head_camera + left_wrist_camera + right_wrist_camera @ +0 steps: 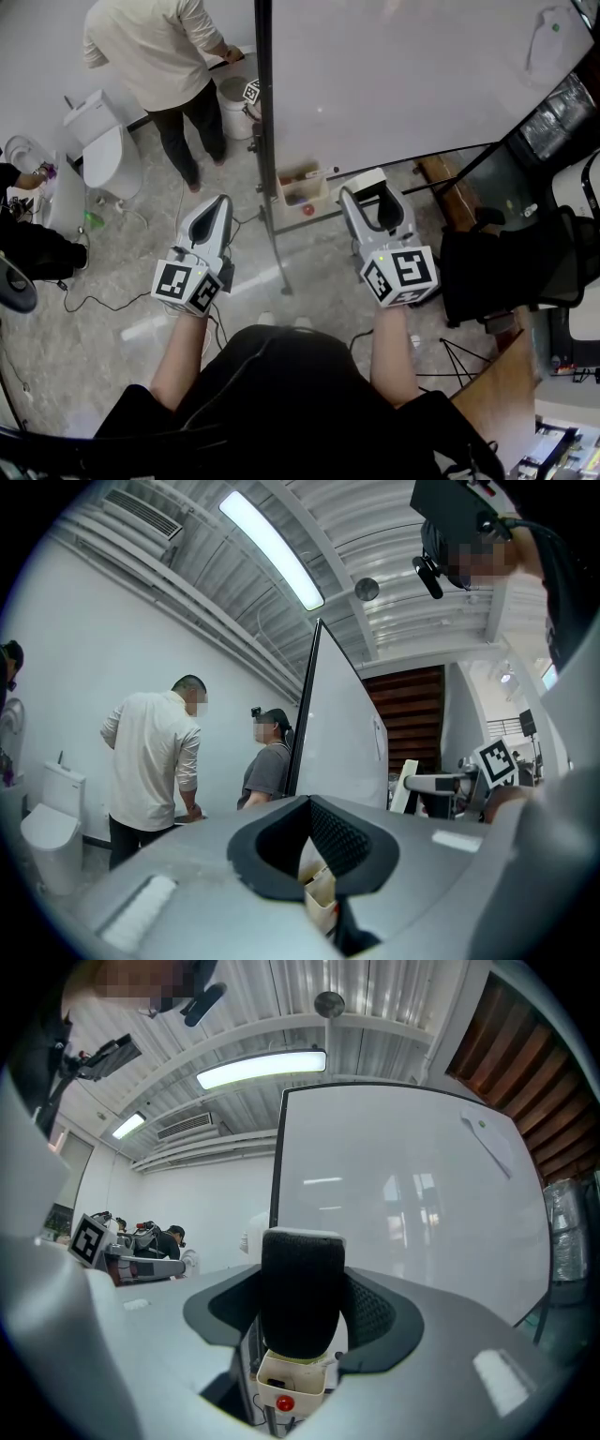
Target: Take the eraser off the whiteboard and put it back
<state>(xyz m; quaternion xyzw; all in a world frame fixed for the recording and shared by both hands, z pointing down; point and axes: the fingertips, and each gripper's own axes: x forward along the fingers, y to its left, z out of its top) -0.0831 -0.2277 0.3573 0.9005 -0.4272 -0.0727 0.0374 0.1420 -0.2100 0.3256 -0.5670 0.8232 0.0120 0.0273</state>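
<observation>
A black-felt eraser [300,1288] with a white back [367,181] stands upright between the jaws of my right gripper [377,195], which is shut on it. The gripper is held level just in front of the lower edge of the whiteboard [403,84], whose white face [394,1194] fills the right gripper view. Below the eraser hangs the board's small white tray [291,1382], also visible at the board's lower left [302,187]. My left gripper [218,208] hovers to the left of the board's frame with its jaws together and nothing in them.
A person in a white shirt [164,66] stands at the far left of the board's edge. The board's stand leg [277,253] runs down between my grippers. A black chair [506,262] sits at the right, cables [103,300] lie on the floor at the left.
</observation>
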